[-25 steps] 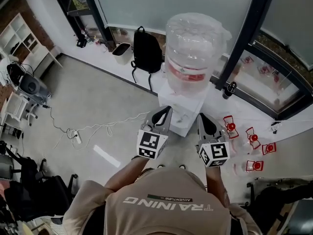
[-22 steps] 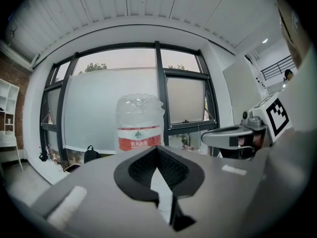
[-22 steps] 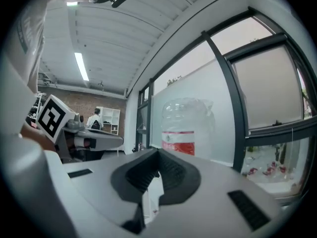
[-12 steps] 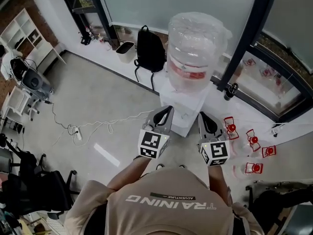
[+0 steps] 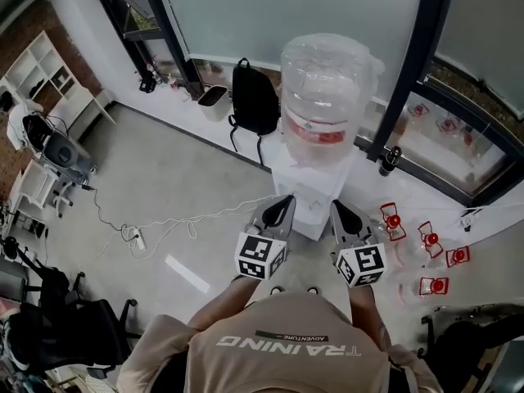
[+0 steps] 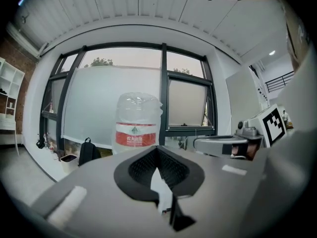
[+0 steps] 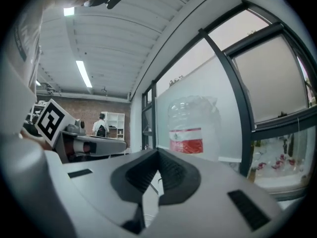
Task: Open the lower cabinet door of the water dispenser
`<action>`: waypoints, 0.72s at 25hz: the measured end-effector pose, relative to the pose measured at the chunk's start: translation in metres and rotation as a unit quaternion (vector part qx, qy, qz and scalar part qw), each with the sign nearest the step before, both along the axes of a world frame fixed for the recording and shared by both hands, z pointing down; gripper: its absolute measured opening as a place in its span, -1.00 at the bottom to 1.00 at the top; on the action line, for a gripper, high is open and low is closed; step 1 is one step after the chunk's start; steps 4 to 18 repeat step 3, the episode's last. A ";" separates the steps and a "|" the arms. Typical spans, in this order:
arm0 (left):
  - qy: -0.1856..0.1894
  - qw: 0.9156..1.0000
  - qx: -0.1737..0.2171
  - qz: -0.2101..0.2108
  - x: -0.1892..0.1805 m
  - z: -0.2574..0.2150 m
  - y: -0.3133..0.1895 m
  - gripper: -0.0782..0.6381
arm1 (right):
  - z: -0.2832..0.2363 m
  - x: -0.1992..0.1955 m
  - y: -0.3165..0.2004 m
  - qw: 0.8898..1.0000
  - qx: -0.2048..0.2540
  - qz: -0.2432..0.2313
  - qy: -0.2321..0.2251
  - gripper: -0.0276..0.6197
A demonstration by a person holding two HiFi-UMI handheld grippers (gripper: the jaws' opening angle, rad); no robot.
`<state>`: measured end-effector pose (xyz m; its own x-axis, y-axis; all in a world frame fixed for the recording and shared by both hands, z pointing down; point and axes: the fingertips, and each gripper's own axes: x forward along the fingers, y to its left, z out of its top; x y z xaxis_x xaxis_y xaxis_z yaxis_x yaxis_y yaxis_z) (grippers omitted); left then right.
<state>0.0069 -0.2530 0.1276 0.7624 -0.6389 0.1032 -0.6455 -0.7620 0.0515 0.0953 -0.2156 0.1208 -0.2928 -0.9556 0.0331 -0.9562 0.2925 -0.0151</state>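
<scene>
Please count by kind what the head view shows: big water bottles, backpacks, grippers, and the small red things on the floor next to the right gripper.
Big water bottle: 1
Backpack: 1
Grippers, left gripper and right gripper: 2
Small red things: 4
Total: 8

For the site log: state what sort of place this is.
Probably an office or shared workroom: a water dispenser with a large bottle stands by dark-framed glass walls, with white shelves and a black office chair around it.
</scene>
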 end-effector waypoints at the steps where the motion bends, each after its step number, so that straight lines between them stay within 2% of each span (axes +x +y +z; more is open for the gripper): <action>1: 0.000 1.000 0.002 -0.002 0.000 -0.002 -0.001 -0.76 | -0.003 0.000 0.000 1.000 0.003 0.000 0.002 -0.88; 3: 0.001 1.000 0.009 -0.005 0.000 -0.006 -0.003 -0.76 | -0.009 0.001 0.001 1.000 0.010 0.003 0.017 -0.88; 18: 0.001 1.000 0.009 -0.005 0.000 -0.006 -0.003 -0.76 | -0.009 0.001 0.001 1.000 0.010 0.003 0.017 -0.88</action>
